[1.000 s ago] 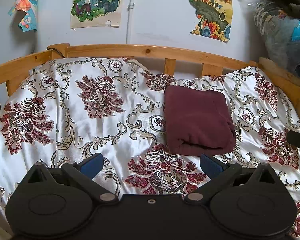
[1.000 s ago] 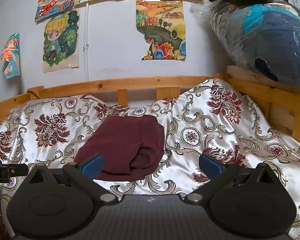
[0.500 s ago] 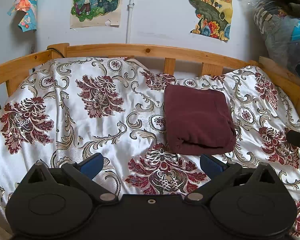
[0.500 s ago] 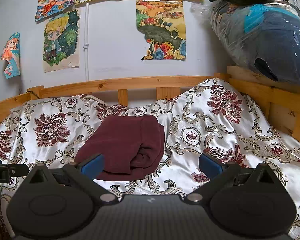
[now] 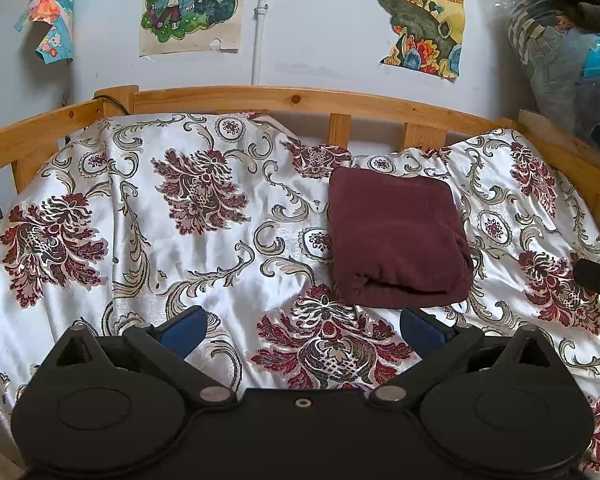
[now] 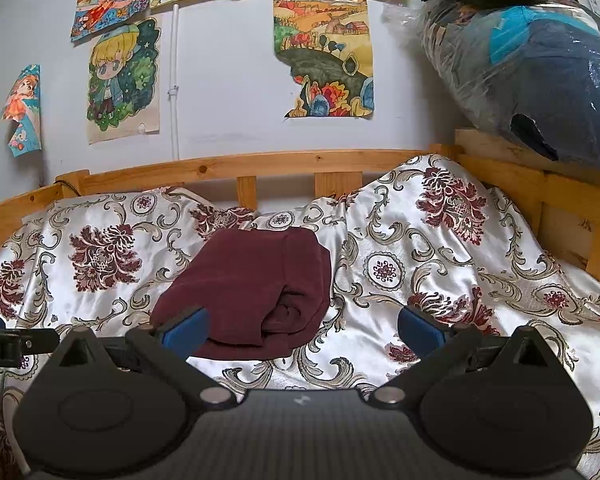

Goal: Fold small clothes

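A dark maroon garment (image 5: 396,236) lies folded into a thick rectangle on the floral bedspread (image 5: 180,240), right of centre in the left wrist view. It also shows in the right wrist view (image 6: 252,284), left of centre, with its folded layers facing me. My left gripper (image 5: 304,328) is open and empty, held back from the garment's near edge. My right gripper (image 6: 302,328) is open and empty; its left fingertip (image 6: 186,328) overlaps the garment's near corner in the view.
A wooden bed rail (image 5: 300,100) runs along the back and the right side (image 6: 540,188). A plastic-wrapped bundle (image 6: 532,68) sits on the right ledge. Drawings hang on the wall (image 6: 228,80). The right gripper's tip (image 5: 596,276) shows at the left view's right edge.
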